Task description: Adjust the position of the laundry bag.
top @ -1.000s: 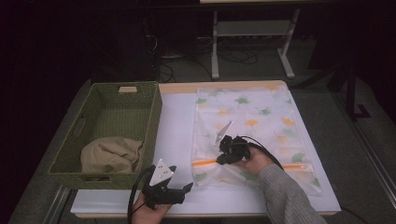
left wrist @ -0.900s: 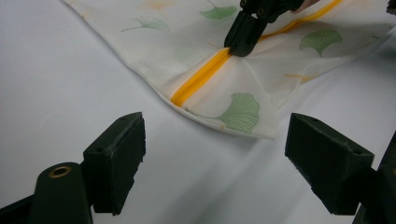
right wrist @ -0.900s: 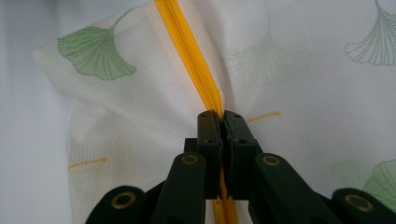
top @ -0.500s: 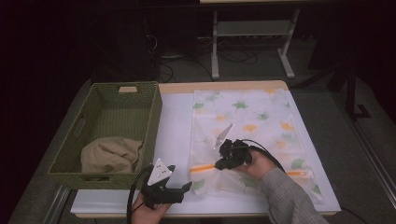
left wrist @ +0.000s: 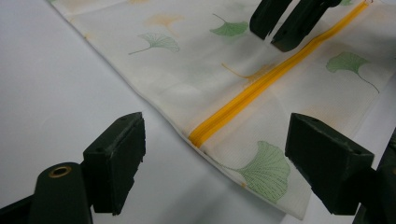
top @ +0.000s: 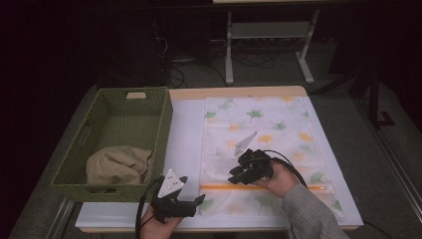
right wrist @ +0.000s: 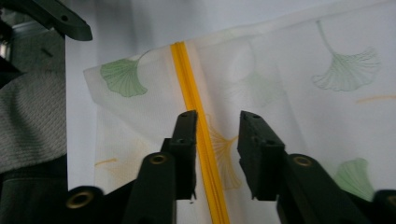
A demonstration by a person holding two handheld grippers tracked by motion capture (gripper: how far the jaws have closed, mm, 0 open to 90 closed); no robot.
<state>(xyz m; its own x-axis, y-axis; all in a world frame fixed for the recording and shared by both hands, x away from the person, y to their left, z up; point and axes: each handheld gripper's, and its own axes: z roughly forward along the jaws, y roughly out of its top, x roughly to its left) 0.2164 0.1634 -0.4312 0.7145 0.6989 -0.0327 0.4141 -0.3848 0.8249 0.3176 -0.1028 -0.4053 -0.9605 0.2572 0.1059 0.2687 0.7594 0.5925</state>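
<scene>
A white mesh bag [top: 259, 129] printed with ginkgo leaves lies flat on the white table. An orange zipper [top: 219, 187] runs across it near the front edge. My right gripper [top: 234, 177] hovers just above the zipper [right wrist: 187, 74]. Its jaws [right wrist: 217, 123] have just been opening and now stand apart over the zipper line without pressing on it. My left gripper [top: 199, 201] rests by the table's front edge, wide open [left wrist: 219, 140], with the zipper's closed end [left wrist: 196, 137] and the bag's corner lying between its fingers, untouched. Farther off in the left gripper view is the right gripper [left wrist: 280, 23].
A green woven basket [top: 164, 129] stands at the left of the table with a beige cloth [top: 119, 167] inside. A strip of bare white table [top: 184, 129] separates basket and bag. A metal stand [top: 268, 35] and cables sit on the dark floor behind.
My right gripper has shifted slightly left and toward the front edge, onto the zipper line, and its jaws have parted. The left gripper has stayed put.
</scene>
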